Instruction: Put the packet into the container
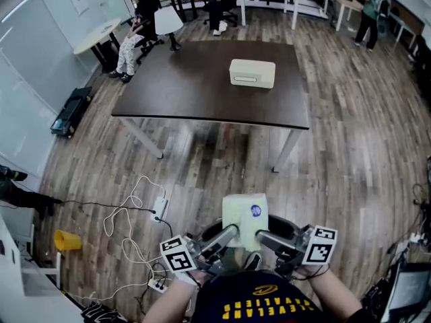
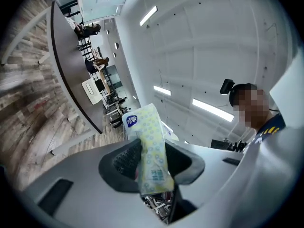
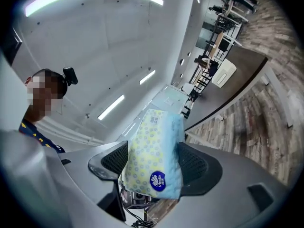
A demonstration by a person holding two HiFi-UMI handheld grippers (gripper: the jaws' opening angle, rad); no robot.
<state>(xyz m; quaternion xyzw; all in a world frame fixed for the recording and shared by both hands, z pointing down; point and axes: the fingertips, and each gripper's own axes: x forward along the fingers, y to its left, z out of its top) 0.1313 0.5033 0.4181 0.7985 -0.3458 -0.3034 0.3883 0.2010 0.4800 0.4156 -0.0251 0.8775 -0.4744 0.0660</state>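
Note:
A pale yellow-and-blue tissue packet [image 1: 246,221] with a round blue label is held up close to my body, over the wooden floor. My left gripper [image 1: 232,237] is shut on it: in the left gripper view the packet [image 2: 151,151] stands edge-on, pinched between the two pads of that gripper [image 2: 152,163]. My right gripper [image 1: 264,237] faces it from the other side, its jaws wide with the packet's broad face [image 3: 154,158] between them [image 3: 154,164]. The cream container [image 1: 252,73] sits closed on the dark table [image 1: 202,93], well ahead of me.
White cables and a power strip [image 1: 159,207] lie on the floor at my left, near a yellow object [image 1: 66,239]. A seated person [image 1: 131,42] and a chair are at the table's far left corner. More desks and a standing person [image 1: 369,12] are beyond.

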